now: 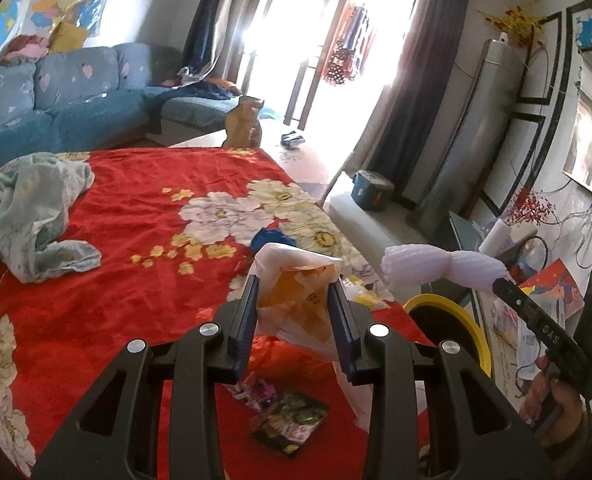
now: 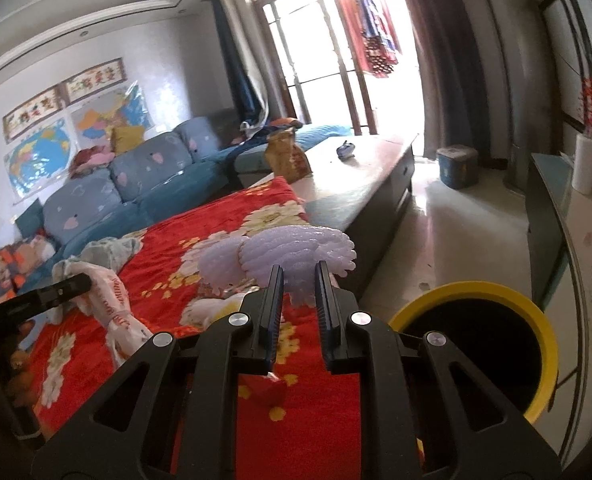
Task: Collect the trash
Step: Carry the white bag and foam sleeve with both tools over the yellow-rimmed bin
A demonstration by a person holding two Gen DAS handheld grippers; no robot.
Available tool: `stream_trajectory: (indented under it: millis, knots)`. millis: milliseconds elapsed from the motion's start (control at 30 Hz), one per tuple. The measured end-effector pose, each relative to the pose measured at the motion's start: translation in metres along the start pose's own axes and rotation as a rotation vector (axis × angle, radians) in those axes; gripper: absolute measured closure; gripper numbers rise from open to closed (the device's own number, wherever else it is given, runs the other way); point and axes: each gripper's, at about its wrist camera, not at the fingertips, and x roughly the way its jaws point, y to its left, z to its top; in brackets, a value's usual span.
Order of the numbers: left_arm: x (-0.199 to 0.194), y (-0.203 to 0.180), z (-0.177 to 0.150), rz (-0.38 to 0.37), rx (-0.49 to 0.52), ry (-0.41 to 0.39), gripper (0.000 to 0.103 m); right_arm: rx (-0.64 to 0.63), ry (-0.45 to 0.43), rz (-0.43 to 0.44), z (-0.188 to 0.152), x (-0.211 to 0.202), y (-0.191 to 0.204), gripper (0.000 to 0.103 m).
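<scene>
Both pieces are picked up and on their way: the left gripper (image 1: 294,300) clenches a crumpled plastic bag (image 1: 296,280) above the bed's (image 1: 136,208) near edge, the right gripper (image 2: 299,292) pinches a foam net (image 2: 292,252), and next each must reach over the yellow-rimmed bin (image 2: 475,296) and let go.

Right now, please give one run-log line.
left gripper: shut on plastic bag | right gripper: shut on foam net | yellow-rimmed bin: nearby

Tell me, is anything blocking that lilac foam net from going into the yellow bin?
Nothing visible does. The right gripper holds the foam net in the air above the red cloth, and the yellow bin stands open-mouthed just to its right. Only open air shows between them.
</scene>
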Motion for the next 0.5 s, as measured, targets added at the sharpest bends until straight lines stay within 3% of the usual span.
stream_trajectory:
  millis: [500]
  knots:
    - [0.022,-0.058,0.006,-0.037,0.085,-0.014,0.07,0.103,-0.015,-0.103,0.0,-0.018,-0.05,0.092]
